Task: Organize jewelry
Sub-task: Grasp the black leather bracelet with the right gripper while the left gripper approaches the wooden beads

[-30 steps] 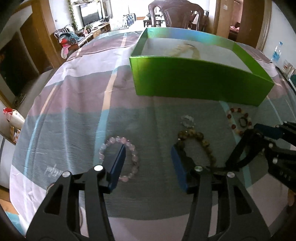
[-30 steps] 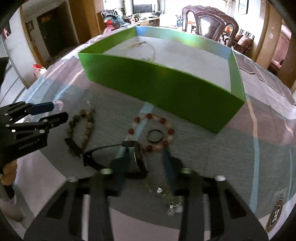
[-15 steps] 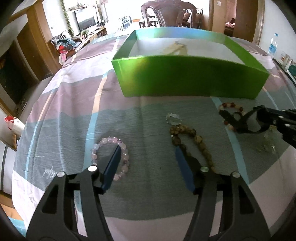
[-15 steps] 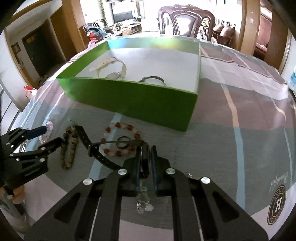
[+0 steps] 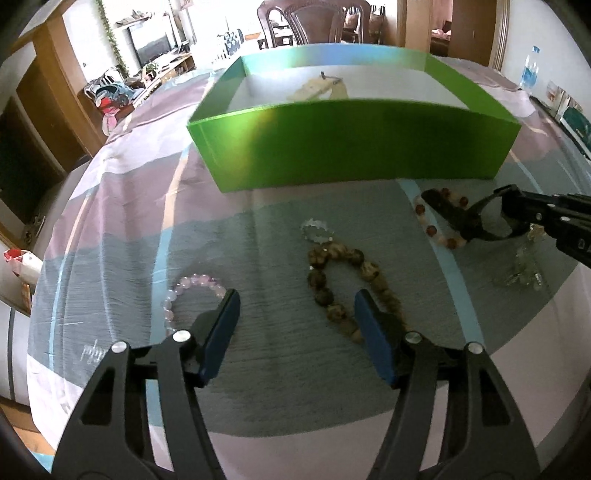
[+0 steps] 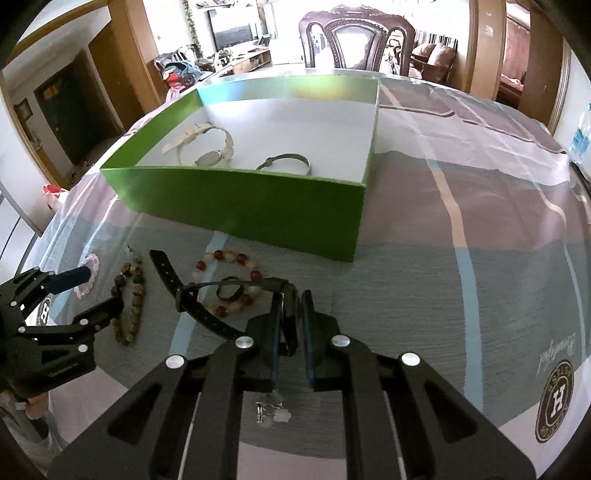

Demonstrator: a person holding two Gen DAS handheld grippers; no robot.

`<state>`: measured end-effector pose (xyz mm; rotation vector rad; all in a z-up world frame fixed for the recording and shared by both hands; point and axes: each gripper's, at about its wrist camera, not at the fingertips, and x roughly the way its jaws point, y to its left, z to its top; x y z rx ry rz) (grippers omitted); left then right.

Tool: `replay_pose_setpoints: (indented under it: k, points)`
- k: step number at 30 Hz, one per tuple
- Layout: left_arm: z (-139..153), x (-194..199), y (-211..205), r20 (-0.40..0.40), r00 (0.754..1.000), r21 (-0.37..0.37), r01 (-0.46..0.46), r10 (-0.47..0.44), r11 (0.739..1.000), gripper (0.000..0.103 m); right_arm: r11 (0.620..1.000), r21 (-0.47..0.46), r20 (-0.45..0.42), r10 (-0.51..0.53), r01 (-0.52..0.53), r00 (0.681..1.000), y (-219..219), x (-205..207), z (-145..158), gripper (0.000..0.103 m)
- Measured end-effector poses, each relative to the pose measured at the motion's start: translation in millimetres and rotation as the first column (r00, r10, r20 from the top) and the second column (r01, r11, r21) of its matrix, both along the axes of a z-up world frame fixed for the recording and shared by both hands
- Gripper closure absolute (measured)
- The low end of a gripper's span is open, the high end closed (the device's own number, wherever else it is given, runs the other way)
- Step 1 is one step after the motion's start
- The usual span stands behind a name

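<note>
- Right gripper [image 6: 291, 314]: clamped on black watch [image 6: 207, 306], lifted short of green box [image 6: 236, 206]
- Left gripper [image 5: 295, 325]: closing, empty, over brown bead bracelet [image 5: 343, 288]
- Risk: dangling strap catches the box wall, watch slips

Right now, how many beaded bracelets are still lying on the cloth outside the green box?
3: the pink bracelet by the left gripper, the brown bracelet in the middle, and the red-and-white bracelet under the black watch strap. None looks hidden.

I see a home living-dining room, carved dark wooden dining chair [image 6: 357, 35], flat black television [image 5: 151, 37] on low cabinet, striped cloth-covered table [image 6: 461, 266]
</note>
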<state>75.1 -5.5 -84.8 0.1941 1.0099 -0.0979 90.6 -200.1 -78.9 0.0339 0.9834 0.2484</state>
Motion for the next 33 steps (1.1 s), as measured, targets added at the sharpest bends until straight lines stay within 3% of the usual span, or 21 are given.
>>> replay_pose_setpoints:
  k: [2, 4, 7, 14, 16, 18, 23, 27, 29, 33]
  points:
    - [-1.2, 0.6, 0.5, -0.001, 1.0, -0.013, 0.007, -0.007, 1.0, 0.052, 1.0, -0.001, -0.005, 0.001, -0.001, 1.0, 0.3, 0.7, -1.0, 0.091]
    - [-1.1, 0.0, 1.0, 0.0, 1.0, -0.015, 0.012, -0.012, 1.0, 0.066, 1.0, -0.001, -0.009, -0.001, 0.001, 1.0, -0.1, 1.1, -2.0, 0.091]
    - [-1.3, -0.1, 4.2, -0.004, 1.0, -0.012, 0.009, -0.009, 1.0, 0.073, 1.0, -0.001, -0.013, -0.004, 0.004, 1.0, -1.0, 1.4, -3.3, 0.091]
    - [-1.8, 1.9, 20.5, -0.009, 0.999, -0.015, -0.043, 0.043, 0.999, 0.07, 1.0, -0.01, -0.012, -0.002, 0.002, 1.0, 0.1, 1.9, -5.1, 0.091]
    - [-2.0, 1.7, 19.3, -0.007, 0.999, -0.014, -0.038, 0.038, 0.999, 0.059, 1.0, -0.015, -0.01, 0.0, 0.0, 1.0, 1.0, 1.6, -5.4, 0.091]
    - [-2.4, 2.0, 16.8, -0.003, 1.0, -0.008, -0.03, 0.03, 1.0, 0.055, 1.0, -0.014, -0.013, -0.002, 0.002, 1.0, 0.6, 2.0, -6.4, 0.091]
    - [-2.5, 2.9, 18.4, -0.007, 1.0, -0.026, -0.022, 0.022, 0.999, 0.059, 1.0, -0.01, -0.015, -0.007, 0.007, 1.0, -1.2, 2.7, -6.6, 0.09]
    - [-0.2, 2.0, 22.0, -0.012, 0.999, -0.033, -0.033, 0.033, 0.999, 0.075, 1.0, -0.007, -0.017, -0.011, 0.011, 1.0, -1.5, 2.3, -6.5, 0.09]
    - [8.8, 1.5, 31.1, 0.003, 0.999, -0.07, -0.044, 0.044, 0.997, 0.076, 1.0, -0.002, -0.018, -0.015, 0.015, 1.0, -2.8, 2.2, -6.0, 0.09]
    - [35.0, -0.2, 61.8, 0.073, 0.991, -0.098, -0.107, 0.115, 0.989, 0.062, 1.0, -0.002, -0.02, -0.015, 0.015, 1.0, -2.8, 2.9, -6.4, 0.089]
